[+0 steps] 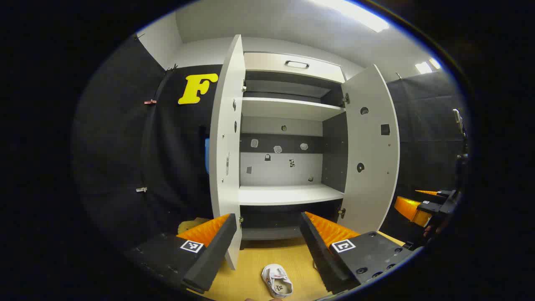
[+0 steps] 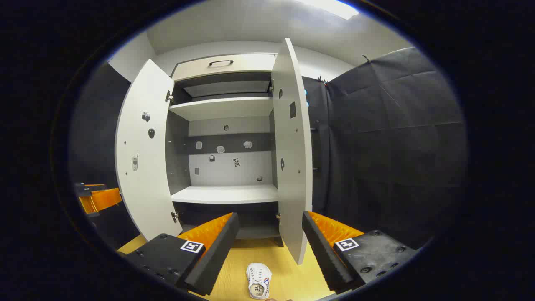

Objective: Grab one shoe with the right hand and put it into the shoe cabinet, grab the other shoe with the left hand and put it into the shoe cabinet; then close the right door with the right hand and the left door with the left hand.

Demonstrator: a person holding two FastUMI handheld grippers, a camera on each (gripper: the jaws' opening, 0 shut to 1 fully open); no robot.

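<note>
Left gripper view. Left gripper (image 1: 267, 240): fingers spread wide, nothing between them, held above the pale wooden floor (image 1: 250, 259). White shoe cabinet with grey interior (image 1: 288, 146): stands ahead, both doors swung open. Left door, a tall white panel (image 1: 225, 154), seen nearly edge-on; right door, a matching white panel (image 1: 372, 150), turned outward. Lower white shelf (image 1: 288, 194) and upper white shelf (image 1: 288, 108) both bare; a drawer front with a dark handle (image 1: 296, 64) sits on top. Small white shoe with printed markings (image 1: 276, 281): lies on the floor in front of the cabinet, below and between the spread fingers (not touched by either). The other gripper (image 1: 430, 202) shows at the right edge, well apart; whether it is spread cannot be told from here.

Right gripper view. Right gripper (image 2: 269, 242): fingers likewise spread apart, empty. Same cabinet (image 2: 225, 146) ahead, left door (image 2: 142, 167) and right door (image 2: 292, 154) open, lower shelf (image 2: 228, 193) bare. A second small white shoe with striped side (image 2: 258, 285): on the floor (image 2: 288, 271) before the cabinet, low between the fingers, untouched. The left gripper's body (image 2: 94, 198) shows at the left edge.
</note>
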